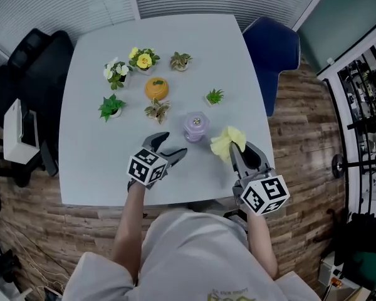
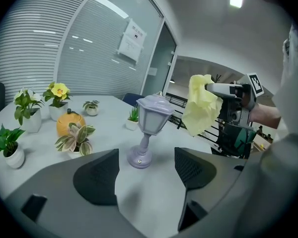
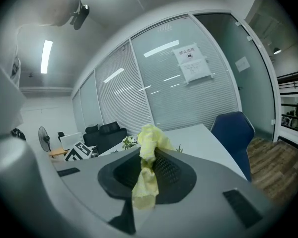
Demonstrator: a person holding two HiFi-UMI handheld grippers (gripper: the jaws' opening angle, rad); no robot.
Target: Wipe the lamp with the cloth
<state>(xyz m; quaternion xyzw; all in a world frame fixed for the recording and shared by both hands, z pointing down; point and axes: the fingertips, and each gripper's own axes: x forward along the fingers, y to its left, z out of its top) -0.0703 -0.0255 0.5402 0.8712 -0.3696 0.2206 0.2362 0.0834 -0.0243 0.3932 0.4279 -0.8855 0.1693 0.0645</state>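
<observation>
Pale grey table (image 1: 94,74) carries the lamp (image 1: 195,127) just ahead of the left gripper (image 1: 173,145), jaws wide and empty, likely poised to steady it, while the right gripper (image 1: 239,150) pinches the yellow cloth (image 1: 227,142) beside it, ready for wiping.

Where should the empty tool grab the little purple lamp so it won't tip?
Probably the thin stem, between the wide round base and the lantern top. The lamp stands upright straight ahead of the open left tool, so come in level from the near side.
</observation>
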